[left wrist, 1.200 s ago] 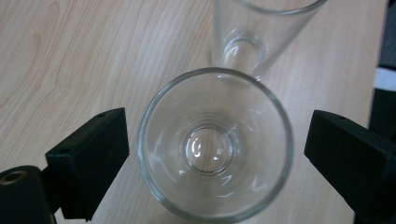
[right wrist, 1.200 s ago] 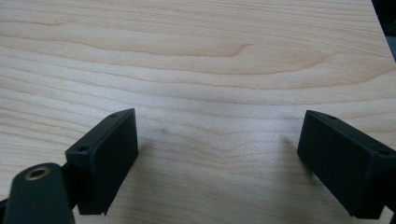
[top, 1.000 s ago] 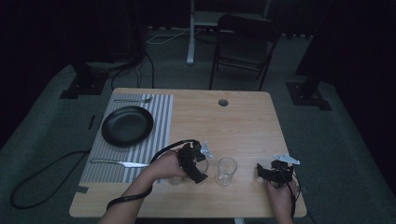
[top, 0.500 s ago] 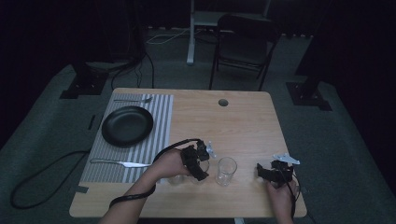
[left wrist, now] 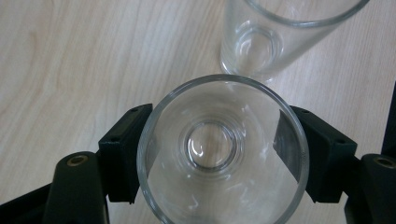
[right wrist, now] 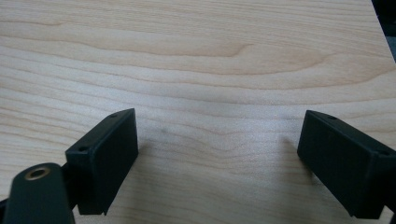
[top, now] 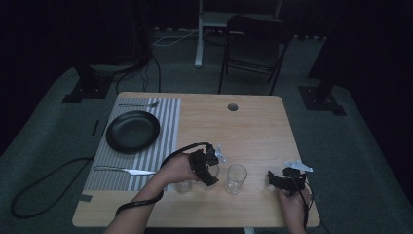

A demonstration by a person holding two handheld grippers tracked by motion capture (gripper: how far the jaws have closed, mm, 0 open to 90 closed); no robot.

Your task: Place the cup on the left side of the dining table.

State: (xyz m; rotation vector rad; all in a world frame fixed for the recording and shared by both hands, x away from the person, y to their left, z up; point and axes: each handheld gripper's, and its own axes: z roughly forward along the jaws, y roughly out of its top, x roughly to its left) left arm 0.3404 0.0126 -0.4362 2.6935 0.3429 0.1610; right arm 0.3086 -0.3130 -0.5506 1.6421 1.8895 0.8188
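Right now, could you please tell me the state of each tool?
Left tool: closed on a clear glass, pads on both sides.
Right tool: open, holding nothing, above the bare table.

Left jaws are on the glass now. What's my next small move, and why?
Probably lift straight up a little. The left gripper is shut on the near glass, a pad on each side, and its jaws have just been closing. The second glass stands close behind, so rising first avoids knocking it.

No text, label, brand, number or sign can be read on anything here.
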